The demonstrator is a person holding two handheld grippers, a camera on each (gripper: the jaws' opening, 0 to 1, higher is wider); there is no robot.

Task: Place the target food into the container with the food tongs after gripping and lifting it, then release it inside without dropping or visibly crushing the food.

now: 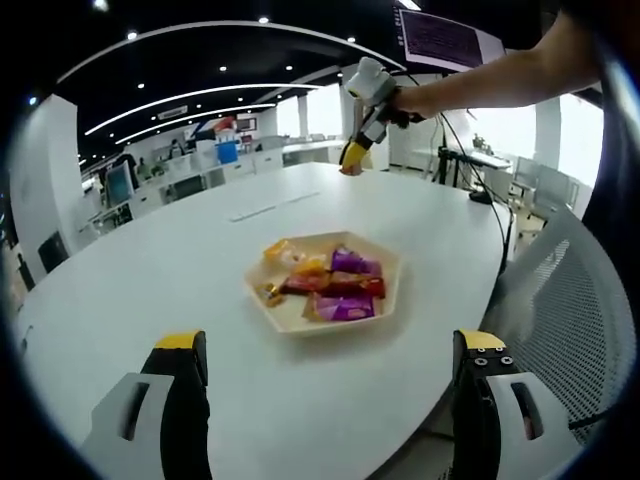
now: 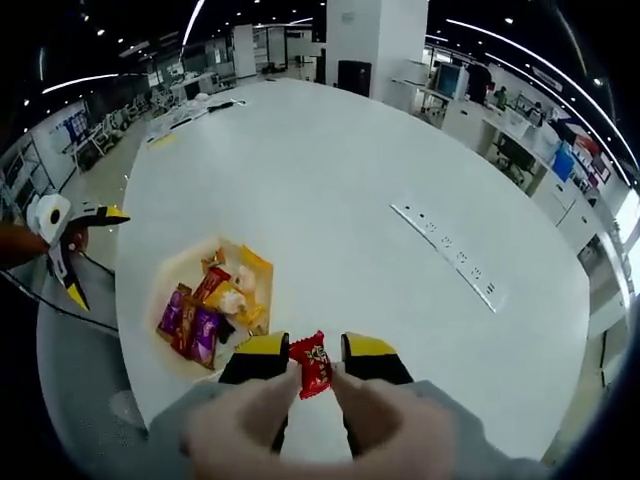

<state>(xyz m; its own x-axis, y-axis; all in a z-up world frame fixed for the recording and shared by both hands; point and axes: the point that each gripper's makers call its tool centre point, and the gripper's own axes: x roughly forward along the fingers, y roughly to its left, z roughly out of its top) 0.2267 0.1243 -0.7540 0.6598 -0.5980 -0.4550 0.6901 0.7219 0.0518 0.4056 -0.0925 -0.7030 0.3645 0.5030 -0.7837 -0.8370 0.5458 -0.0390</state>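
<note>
1. The room is a big office with rows of desks and ceiling lights, and in front is a wide, smooth white table (image 1: 300,400).
2. In the left gripper view, the left gripper (image 1: 330,375) hangs low over the table. Its two yellow-tipped jaws are spread wide with nothing between them.
3. Past its jaws sits a flat, six-sided tray (image 1: 395,290), pale like wood. It holds shiny wrapped snacks in purple, red and yellow.
4. Up and to the right, a person's arm holds the right gripper (image 1: 352,160) high over the far side of the table.
5. In the right gripper view, the tray (image 2: 262,268) lies to the left, well apart from the jaws.
6. The right gripper (image 2: 316,362) pinches a small red candy (image 2: 314,364) in crinkly wrap. The candy looks whole, not squashed.
7. The candy is probably held up in the air so it can be carried over and let go inside the tray.
</note>
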